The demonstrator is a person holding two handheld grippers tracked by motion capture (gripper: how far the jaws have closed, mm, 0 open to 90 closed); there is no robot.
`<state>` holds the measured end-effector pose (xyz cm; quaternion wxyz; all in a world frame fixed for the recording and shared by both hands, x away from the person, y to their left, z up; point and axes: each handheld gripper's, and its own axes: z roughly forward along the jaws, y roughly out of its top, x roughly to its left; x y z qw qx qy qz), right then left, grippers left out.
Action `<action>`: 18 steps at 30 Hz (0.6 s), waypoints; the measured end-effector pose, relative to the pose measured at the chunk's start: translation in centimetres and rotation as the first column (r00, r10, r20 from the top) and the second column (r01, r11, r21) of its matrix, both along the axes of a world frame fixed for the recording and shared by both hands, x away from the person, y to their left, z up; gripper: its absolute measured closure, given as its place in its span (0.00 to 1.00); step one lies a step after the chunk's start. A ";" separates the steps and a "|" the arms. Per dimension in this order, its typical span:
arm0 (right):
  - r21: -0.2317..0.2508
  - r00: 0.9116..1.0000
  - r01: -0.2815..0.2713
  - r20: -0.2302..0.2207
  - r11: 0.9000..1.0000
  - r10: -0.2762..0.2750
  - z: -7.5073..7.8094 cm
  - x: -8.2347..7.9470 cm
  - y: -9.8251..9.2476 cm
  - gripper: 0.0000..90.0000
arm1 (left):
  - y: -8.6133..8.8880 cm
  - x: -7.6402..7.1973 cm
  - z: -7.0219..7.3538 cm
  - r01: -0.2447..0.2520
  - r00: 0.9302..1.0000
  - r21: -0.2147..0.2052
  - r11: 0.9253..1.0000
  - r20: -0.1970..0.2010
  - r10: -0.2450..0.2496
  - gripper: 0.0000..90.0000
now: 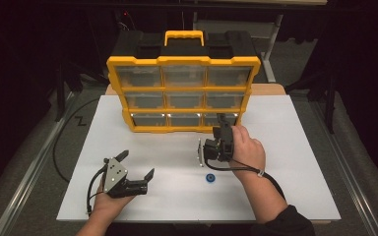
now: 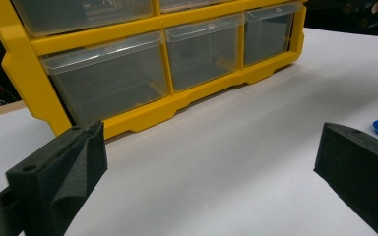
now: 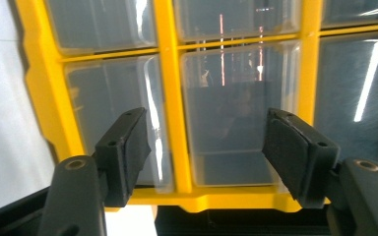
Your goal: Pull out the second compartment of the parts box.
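- Tongs first: your right tongs (image 1: 221, 119) were up at the bottom row of the yellow drawer cabinet (image 1: 183, 61), jaws partly spread with nothing between them and no pad touching anything.
- From the right gripper view, those jaws (image 3: 204, 147) framed the yellow upright between two clear drawers, with the clear drawer (image 3: 241, 113) straight ahead of the gap.
- On the high view, that put you at the bottom-right drawer (image 1: 220, 119), your right hand (image 1: 246, 147) just in front of the cabinet.
- Your left tongs (image 1: 135, 164) sat low over the white desk (image 1: 285, 147), jaws wide and empty, well apart from the cabinet.
- Along the left gripper view, those wide jaws (image 2: 209, 162) looked across bare desk toward the cabinet's bottom row.
- A small blue disc (image 1: 210, 178) lay on the desk near your right wrist, touched by neither tongs.
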<state>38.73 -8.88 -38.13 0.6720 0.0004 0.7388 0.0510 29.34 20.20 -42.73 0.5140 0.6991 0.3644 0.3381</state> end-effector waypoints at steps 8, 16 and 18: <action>0.004 1.000 -0.008 0.017 1.000 0.008 1.8 0.1 0.8 0.43 | 0.0 0.0 0.0 0.000 1.000 -0.002 1.000 0.001 0.000 0.00; -0.001 0.999 -0.014 0.043 1.000 0.014 3.2 0.2 1.5 0.43 | 0.1 0.0 0.0 0.001 1.000 -0.005 1.000 0.001 -0.001 0.00; -0.010 0.999 -0.011 0.048 1.000 0.012 3.6 0.2 1.7 0.44 | 0.1 0.0 0.0 0.001 1.000 -0.002 1.000 0.001 -0.001 0.00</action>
